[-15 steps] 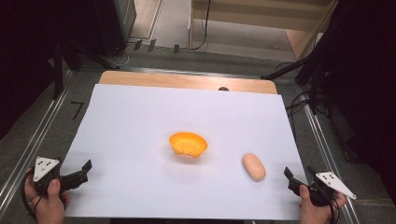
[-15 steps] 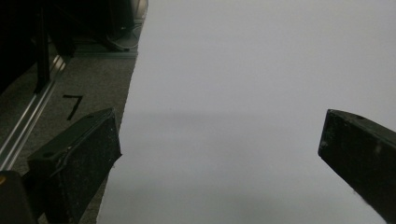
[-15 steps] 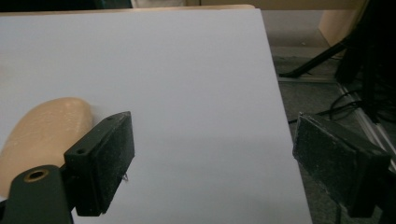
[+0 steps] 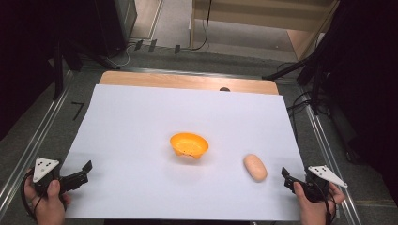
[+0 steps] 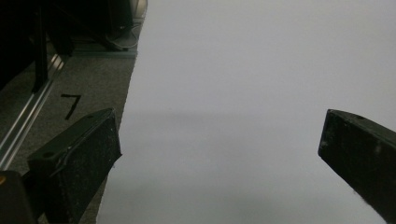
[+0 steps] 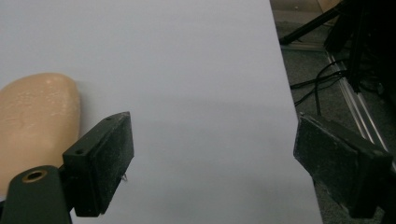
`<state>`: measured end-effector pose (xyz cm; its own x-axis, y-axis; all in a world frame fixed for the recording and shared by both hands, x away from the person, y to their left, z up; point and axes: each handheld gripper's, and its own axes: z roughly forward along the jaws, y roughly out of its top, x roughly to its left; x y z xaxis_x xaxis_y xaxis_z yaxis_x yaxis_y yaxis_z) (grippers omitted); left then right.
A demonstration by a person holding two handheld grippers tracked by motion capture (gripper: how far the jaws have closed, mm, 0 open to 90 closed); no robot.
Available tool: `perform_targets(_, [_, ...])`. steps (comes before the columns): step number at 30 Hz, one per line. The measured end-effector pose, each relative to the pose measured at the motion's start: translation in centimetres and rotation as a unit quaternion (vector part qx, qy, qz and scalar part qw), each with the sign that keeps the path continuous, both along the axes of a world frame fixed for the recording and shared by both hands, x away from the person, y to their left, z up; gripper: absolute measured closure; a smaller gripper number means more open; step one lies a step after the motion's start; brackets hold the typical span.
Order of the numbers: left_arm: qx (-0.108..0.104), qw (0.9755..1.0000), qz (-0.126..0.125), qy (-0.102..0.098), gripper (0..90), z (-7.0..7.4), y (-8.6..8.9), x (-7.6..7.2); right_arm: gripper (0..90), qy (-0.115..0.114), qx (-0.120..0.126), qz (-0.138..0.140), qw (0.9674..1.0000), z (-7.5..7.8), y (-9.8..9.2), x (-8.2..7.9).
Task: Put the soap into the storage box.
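An orange bowl stands upright near the middle of the white sheet. A tan, bread-like oblong lies to its right, nearer the front. My left gripper rests at the sheet's front left corner, held by a hand, open with nothing between its jaws. At the front right edge my right gripper is also open and empty, a little right of the oblong. The oblong shows just outside its left jaw in the right gripper view.
The sheet covers a wooden tabletop whose far strip is bare. Metal rails run along both sides over grey carpet. Cables and dark stands crowd the far right; a black "7" mark sits on the left carpet.
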<state>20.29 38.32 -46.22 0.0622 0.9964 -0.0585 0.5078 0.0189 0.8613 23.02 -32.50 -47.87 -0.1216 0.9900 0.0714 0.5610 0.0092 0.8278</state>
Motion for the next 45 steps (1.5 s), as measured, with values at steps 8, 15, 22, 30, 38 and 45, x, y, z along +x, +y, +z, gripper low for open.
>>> perform_targets(8, [0.0, 1.0, 0.0, 0.002, 0.0, 0.0, 0.0, 0.1, 6.4, 0.068, 0.017, 0.008, 0.9975, 0.7, 1.6, 0.6])
perform_targets(15, [0.001, 1.0, 0.0, 0.003, 0.0, 0.0, 0.0, 0.1, 9.7, 0.108, 0.029, 0.024, 0.9935, 1.3, 3.4, 1.0])
perform_targets(22, [0.002, 1.0, 0.003, 0.003, 0.0, 0.0, -0.1, 0.1, 13.1, 0.144, 0.042, 0.044, 0.9877, 1.9, 5.2, 1.7])
perform_targets(30, [0.003, 1.0, 0.004, 0.002, 0.0, 0.0, -0.1, 0.1, 12.9, 0.174, 0.044, 0.081, 0.9805, 2.6, 7.1, 2.6])
perform_targets(38, [0.005, 1.0, 0.006, 0.003, 0.0, 0.0, -0.1, 0.1, 13.6, 0.232, 0.018, 0.105, 0.9668, 2.3, 9.3, 4.6])
perform_targets(45, [0.002, 1.0, 0.005, 0.001, 0.0, 0.0, -0.1, 0.0, 27.4, 0.24, -0.048, 0.117, 0.9625, 1.7, 10.5, 5.6])
